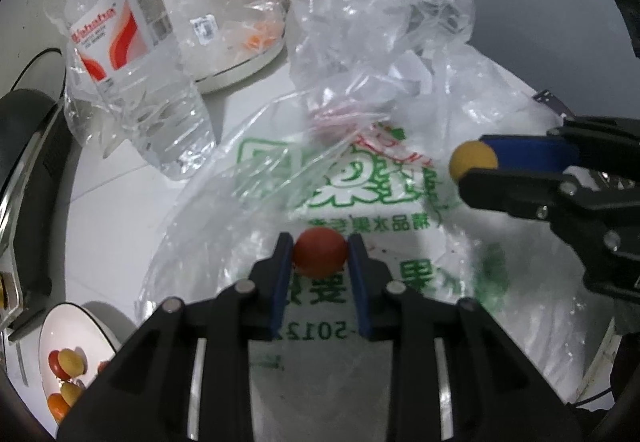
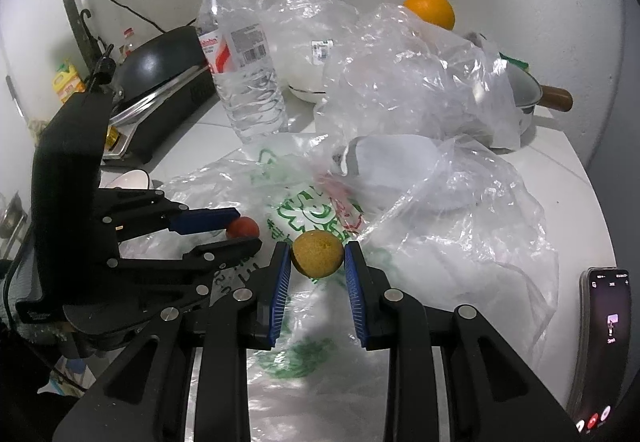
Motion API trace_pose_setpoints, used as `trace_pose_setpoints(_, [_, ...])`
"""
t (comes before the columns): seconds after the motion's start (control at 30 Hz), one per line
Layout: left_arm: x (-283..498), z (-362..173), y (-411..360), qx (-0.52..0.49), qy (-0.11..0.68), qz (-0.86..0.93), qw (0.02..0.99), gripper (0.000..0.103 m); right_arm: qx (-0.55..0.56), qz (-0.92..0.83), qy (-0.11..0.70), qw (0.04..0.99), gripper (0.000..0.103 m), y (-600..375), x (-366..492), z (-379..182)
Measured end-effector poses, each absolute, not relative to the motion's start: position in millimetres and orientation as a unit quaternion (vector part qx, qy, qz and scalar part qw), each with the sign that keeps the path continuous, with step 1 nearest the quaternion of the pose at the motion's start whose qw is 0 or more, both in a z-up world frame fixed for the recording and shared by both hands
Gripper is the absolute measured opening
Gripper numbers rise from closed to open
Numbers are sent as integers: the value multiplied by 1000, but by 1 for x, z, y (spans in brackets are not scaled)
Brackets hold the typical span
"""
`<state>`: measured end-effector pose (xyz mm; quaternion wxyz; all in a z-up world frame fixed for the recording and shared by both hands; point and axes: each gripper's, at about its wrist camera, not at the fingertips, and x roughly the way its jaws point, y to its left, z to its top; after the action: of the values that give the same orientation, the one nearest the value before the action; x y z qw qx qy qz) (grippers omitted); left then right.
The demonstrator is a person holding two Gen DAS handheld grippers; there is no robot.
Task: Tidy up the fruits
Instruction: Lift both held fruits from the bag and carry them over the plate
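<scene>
My left gripper (image 1: 320, 252) has its jaws closed on a red tomato (image 1: 320, 252), which sits pinched between the blue pads just above the printed bag (image 1: 360, 201). My right gripper (image 2: 317, 254) has its jaws closed on a yellow tomato (image 2: 317, 254), also held off the bag; its skin shows a pale rough patch near the top. From the right wrist view I see the two grippers side by side, near each other but apart.

Printed bag: clear plastic, spread flat on the white table (image 1: 112, 209), green Chinese characters plus a red mark. I read "2012" in the mirrored digits and "精品水果"; the rest is too creased to make out.

Water bottle (image 2: 240, 65) stands upright behind the bag, white cap, red and white label with a barcode; the brand looks like "Wahaha", partly wrapped by film. A small sticker with a barcode sits on the crumpled clear bag (image 2: 420, 81) behind it, unreadable.

An orange (image 2: 430, 9) rests at the back, above the crumpled plastic. At the lower left of the left wrist view, a white bowl (image 1: 96, 326) holds several red and yellow tomatoes. A phone (image 2: 604, 346) lies at the right table edge, screen lit, text too small to read.
</scene>
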<state>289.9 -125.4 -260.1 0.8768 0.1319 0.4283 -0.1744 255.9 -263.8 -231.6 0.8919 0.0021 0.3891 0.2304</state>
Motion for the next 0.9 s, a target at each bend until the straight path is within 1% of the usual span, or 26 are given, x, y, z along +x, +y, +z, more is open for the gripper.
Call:
trace_pose_setpoints(0.53, [234,-211,-106,113,375,-190,900,28,-21,231,366,901,29,-240,223,-204])
trace_pose_setpoints(0.9, [196,-194,-71,99,351,-189,912,28,-42,240,355,903,29,-205,200,-188])
